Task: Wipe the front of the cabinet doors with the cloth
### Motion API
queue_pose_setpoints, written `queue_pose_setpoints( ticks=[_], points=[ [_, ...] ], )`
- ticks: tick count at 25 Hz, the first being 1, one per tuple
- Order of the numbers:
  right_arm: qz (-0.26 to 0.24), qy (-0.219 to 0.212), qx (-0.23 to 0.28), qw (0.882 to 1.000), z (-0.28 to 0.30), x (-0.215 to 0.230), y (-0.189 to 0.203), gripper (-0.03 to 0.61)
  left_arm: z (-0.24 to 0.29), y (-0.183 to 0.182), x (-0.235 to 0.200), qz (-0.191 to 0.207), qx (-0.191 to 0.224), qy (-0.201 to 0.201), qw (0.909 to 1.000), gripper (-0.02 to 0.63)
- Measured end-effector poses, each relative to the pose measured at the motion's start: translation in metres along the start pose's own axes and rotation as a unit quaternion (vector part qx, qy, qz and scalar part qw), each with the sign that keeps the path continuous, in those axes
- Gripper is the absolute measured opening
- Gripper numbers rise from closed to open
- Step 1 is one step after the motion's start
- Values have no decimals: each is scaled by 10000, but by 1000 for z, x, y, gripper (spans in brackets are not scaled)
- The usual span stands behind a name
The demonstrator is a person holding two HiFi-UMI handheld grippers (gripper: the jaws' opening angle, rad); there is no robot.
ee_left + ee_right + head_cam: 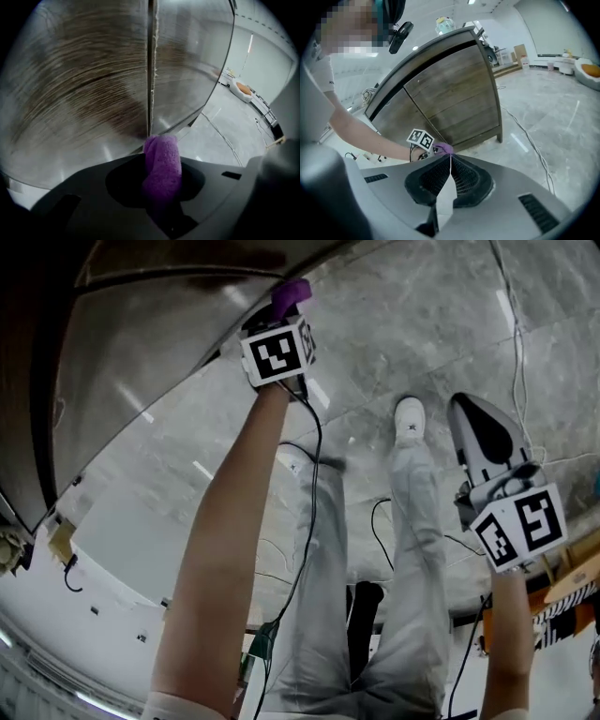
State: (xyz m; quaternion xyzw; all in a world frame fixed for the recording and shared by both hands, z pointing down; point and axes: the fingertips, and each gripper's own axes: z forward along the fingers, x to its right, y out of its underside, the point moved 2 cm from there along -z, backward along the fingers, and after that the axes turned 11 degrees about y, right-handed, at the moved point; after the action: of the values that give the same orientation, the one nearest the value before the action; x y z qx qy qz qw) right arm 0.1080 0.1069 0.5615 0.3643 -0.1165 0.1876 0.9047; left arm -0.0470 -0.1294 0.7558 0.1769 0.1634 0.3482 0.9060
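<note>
Left claw (160, 158) clamped, bunched fuzzy purple cloth (162, 172)

The cabinet (450, 93) front fills everything ahead of the left gripper (161, 185). Its fingers are clamped on the cloth (161, 157), whose tip sits right up at the doors' seam (151, 70) near the lower edge, so there is no room forward. Right of the cabinet the floor (543, 112) lies open, crossed by a thin cable (528, 140). The person's legs (412, 549) stand between the grippers. The right gripper (451, 166), fingers together on nothing, hangs in free air well apart from the cabinet.
</note>
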Motion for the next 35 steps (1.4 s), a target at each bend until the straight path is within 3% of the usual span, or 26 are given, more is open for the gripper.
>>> queue_pose_setpoints(
  ticks=[4, 8, 14, 18, 26, 30, 32, 35],
  points=[
    [239, 216, -78, 9995, -7, 7, 34, 28, 4, -7, -27, -401, 162, -214, 9988, 94],
    [199, 52, -218, 9996, -3, -27, 53, 28, -17, 18, -62, -419, -89, -401, 9983, 94],
    [22, -472, 39, 9989, 25, -111, 22, 28, -69, 77, -148, -552, -445, -814, 9942, 94],
    [-225, -741, 150, 9969, 42, -152, 4, 28, -103, 117, -200, -754, -681, -1306, 9862, 94],
    [-591, -792, -174, 9950, 48, -194, 27, 28, -150, 164, -267, -1190, -673, -1683, 9762, 94],
    [-816, -850, -389, 9923, 41, -208, 43, 28, -188, 181, -288, -1918, -255, -1881, 9629, 94],
    [-908, -891, -472, 9907, 33, -216, 44, 28, -217, 185, -284, -2266, 197, -1717, 9585, 92],
    [-1129, -1067, -541, 9864, 18, -229, 27, 28, -273, 172, -252, -2287, 1091, -1229, 9595, 92]
  ],
)
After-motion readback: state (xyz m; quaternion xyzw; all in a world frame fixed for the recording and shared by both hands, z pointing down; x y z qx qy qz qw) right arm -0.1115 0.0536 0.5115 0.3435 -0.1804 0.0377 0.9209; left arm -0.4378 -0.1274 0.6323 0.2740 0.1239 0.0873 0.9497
